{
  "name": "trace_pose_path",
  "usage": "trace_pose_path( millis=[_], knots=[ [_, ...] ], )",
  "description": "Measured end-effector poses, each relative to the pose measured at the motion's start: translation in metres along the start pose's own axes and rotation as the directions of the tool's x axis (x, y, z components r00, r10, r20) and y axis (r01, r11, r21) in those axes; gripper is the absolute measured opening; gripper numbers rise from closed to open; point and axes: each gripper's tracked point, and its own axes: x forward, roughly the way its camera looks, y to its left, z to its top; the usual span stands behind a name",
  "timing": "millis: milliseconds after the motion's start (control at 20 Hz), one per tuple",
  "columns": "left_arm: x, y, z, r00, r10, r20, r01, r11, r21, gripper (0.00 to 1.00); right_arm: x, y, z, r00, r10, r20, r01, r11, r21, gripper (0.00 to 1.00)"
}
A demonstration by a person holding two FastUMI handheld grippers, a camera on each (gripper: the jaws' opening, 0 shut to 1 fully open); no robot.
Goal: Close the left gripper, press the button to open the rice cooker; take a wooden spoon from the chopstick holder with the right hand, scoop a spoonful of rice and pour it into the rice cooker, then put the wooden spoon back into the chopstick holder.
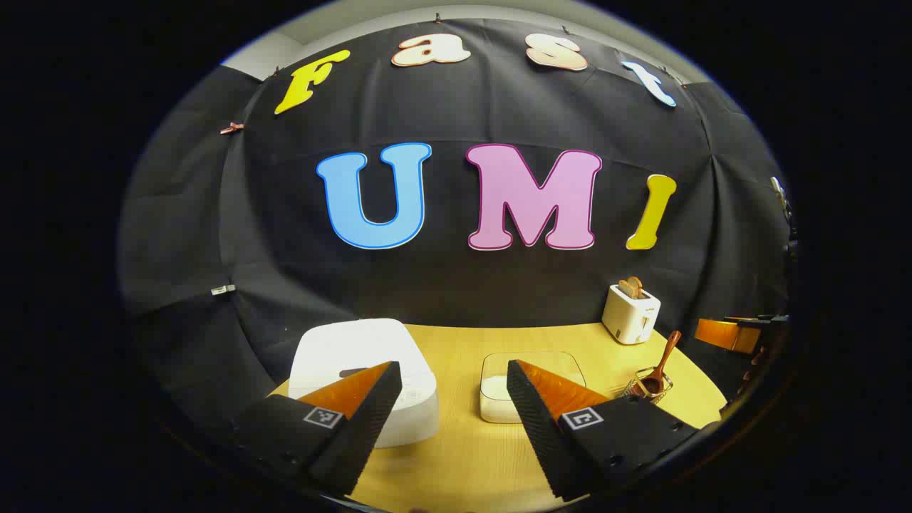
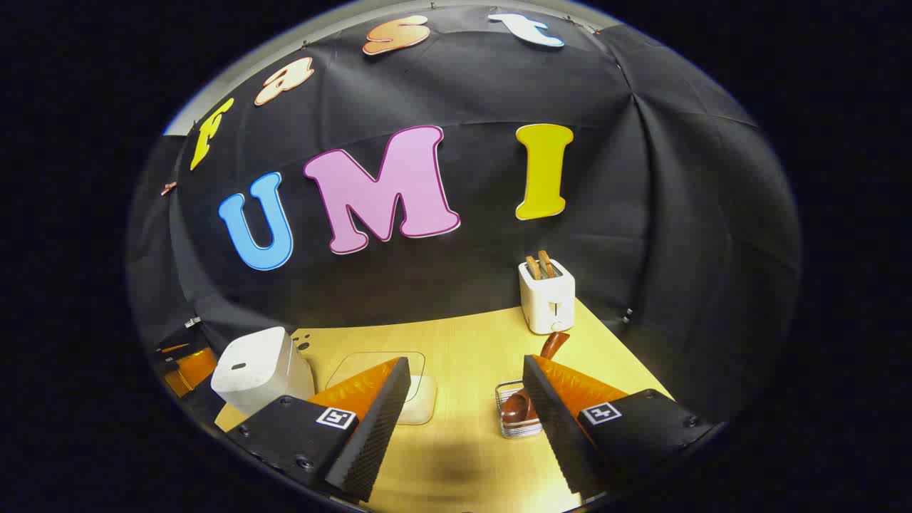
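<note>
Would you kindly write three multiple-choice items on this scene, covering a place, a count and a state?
1. Where is the wooden spoon?
A. in the chopstick holder
B. in the rice cooker
C. flat on the table

2. How many bread slices stand in the toaster?
A. none
B. two
C. four

3. How is the rice cooker's lid?
A. closed
B. wide open
C. taken off

Answers:
1 A: its handle sticks up from the wire holder.
2 B: two brown slices poke out on top.
3 A: the white lid lies flat on the body.
</note>
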Motion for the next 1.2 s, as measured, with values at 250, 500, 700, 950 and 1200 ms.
trace_pose_path(
  millis=[250,500,700,950,1200],
  knots=[
    [0.013,0.010,-0.007,1.000,-0.024,-0.007,0.023,0.999,-0.034,0.96,-0.006,0.027,0.004,1.000,0.006,0.029,-0.004,0.999,-0.044,0.98],
    [0.025,0.014,0.002,0.998,-0.067,0.017,0.067,0.998,-0.019,0.96,-0.003,0.042,0.003,0.999,-0.017,0.041,0.018,0.999,-0.047,0.98],
    [0.033,0.020,0.001,0.994,-0.105,0.019,0.105,0.994,0.002,0.96,-0.002,0.049,0.003,0.997,-0.056,0.052,0.059,0.997,-0.045,0.98],
    [0.046,0.033,-0.006,0.993,-0.120,0.001,0.120,0.993,-0.017,0.95,-0.002,0.056,0.005,0.994,-0.087,0.065,0.091,0.994,-0.058,0.98],
    [0.054,0.042,-0.010,0.993,-0.114,-0.014,0.114,0.993,-0.023,0.78,0.002,0.061,0.006,0.994,-0.086,0.062,0.090,0.993,-0.071,0.98]
  ],
)
